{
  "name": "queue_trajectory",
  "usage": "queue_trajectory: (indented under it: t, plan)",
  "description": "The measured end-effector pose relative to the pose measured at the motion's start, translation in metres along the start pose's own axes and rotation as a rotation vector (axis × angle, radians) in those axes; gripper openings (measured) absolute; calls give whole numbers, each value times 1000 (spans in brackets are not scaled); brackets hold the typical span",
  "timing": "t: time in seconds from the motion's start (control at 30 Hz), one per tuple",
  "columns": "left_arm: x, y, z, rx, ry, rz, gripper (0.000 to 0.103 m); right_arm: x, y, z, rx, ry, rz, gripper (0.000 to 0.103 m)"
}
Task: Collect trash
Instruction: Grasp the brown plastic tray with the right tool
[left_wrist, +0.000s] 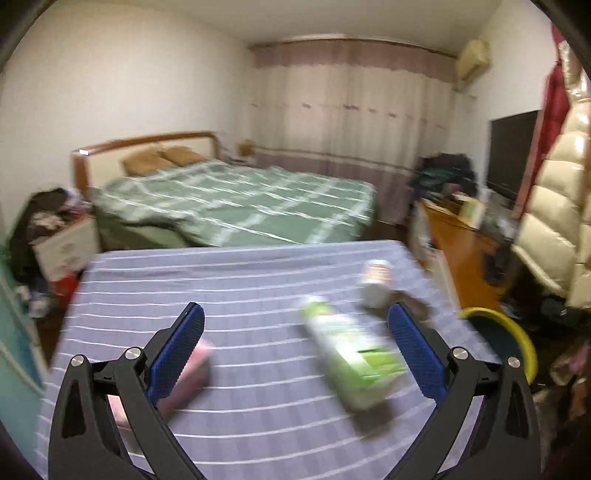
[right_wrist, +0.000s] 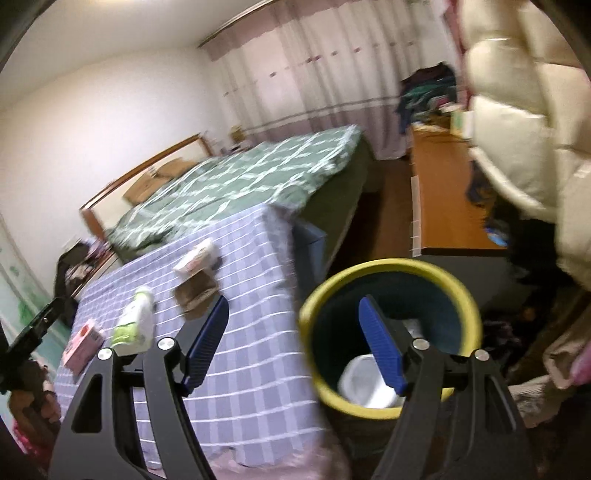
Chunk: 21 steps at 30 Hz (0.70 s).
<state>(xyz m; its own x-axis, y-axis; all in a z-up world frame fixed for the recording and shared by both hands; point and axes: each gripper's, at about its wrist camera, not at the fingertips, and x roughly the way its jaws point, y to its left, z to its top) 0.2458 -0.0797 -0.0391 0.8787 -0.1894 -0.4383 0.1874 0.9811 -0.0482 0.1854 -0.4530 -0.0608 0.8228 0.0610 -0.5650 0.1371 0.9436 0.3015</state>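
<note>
A: Where is the trash?
B: On the checked table (left_wrist: 240, 280): green bottle (left_wrist: 351, 354), pink box (left_wrist: 192, 373), white cup (left_wrist: 375, 282).
A: Grippers?
B: Left gripper (left_wrist: 295, 332) wide, empty; right gripper (right_wrist: 291, 328) wide above the table-side bin (right_wrist: 373, 267).

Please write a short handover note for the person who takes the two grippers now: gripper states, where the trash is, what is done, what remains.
Left gripper: open, empty, above the checked table.
Right gripper: open, empty, at the yellow-rimmed bin beside the table.
Done: one white container lies in the bin.
Left on the table: green-white bottle lying down, pink box, a white cup on its side, a brown piece next to it. All untouched.
</note>
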Motion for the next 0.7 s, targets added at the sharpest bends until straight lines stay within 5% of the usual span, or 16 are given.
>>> queue_trajectory:
  t: [0.1, 0.23, 0.43, 0.7]
  plan:
    - [1, 33, -8, -39, -26, 37, 98, 28, 31, 9, -59, 47, 52, 70]
    - [10, 54, -20, -100, -7, -3, 98, 66, 72, 25, -138, 105, 90, 72]
    - [22, 55, -28, -90, 35, -49, 98, 137, 115, 42, -198, 224, 61, 81]
    - [21, 46, -32, -102, 51, -88, 98, 185, 127, 23, -202, 304, 1, 85]
